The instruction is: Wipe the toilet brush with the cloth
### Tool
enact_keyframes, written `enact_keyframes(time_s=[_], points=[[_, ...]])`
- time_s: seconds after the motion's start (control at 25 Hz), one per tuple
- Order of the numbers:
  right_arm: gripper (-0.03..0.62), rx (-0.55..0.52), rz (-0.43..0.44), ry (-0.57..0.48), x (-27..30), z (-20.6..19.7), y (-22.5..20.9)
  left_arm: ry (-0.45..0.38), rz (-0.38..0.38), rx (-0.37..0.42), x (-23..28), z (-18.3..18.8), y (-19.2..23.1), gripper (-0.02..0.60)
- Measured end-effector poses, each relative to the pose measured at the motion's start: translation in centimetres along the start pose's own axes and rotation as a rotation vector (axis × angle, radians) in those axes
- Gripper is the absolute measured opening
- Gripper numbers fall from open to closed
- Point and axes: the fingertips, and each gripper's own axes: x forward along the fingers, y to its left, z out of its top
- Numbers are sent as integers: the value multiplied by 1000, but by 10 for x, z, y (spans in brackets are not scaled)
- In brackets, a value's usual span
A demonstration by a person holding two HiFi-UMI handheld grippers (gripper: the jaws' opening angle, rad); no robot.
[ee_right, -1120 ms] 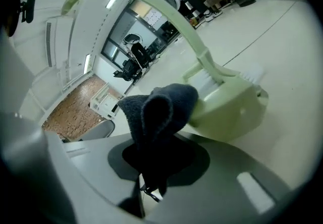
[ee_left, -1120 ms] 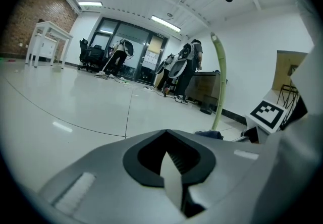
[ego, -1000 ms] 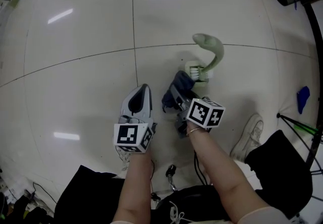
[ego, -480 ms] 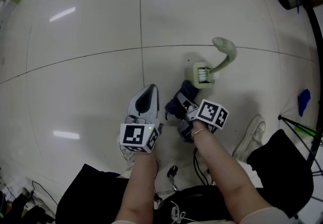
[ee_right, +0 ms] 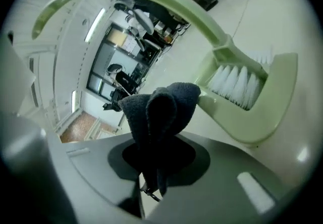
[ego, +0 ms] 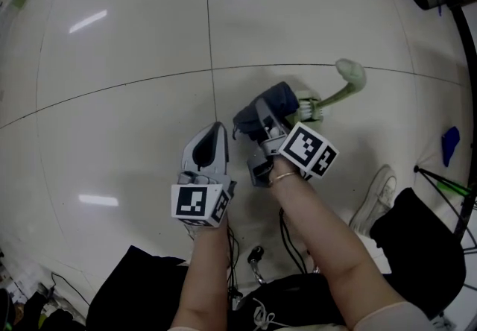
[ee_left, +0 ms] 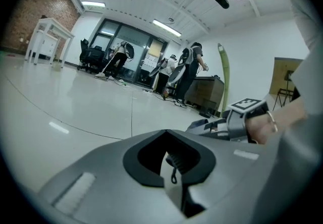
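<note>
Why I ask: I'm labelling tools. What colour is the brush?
The brush is pale green with white bristles; right gripper view shows it best.

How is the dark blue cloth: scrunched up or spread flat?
Scrunched up. The dark blue fuzzy cloth bulges in folds from the right gripper, whose jaws pinch it, beside the pale green toilet brush.

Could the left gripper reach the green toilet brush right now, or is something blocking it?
Probably not directly: the right gripper, clamped on the cloth, sits between the left gripper and the toilet brush. It would likely have to go around.
</note>
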Motion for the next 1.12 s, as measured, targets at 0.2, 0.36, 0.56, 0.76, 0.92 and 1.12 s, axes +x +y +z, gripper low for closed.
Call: enact_keyframes(time_s=[0.2, 0.36, 0.56, 0.76, 0.92, 1.12], points=[[74, 120, -72, -48, 1, -3, -31, -12, -14, 119, 2, 14, -6, 6], [74, 165, -153, -53, -8, -22, -65, -9, -41, 103, 0, 13, -2, 6], [74, 190, -205, -19, -22, -38, -91, 8, -52, 75, 0, 4, -4, 6], [75, 308, -254, 101, -41, -69, -111, -11, -59, 60, 3, 17, -10, 6], [75, 330, -269, 203, -71, -77, -119, -60, -78, 54, 15, 48, -27, 6], [75, 52, -246, 173, -123, -25, -114, -188, -131, 89, 25, 128, -64, 6]])
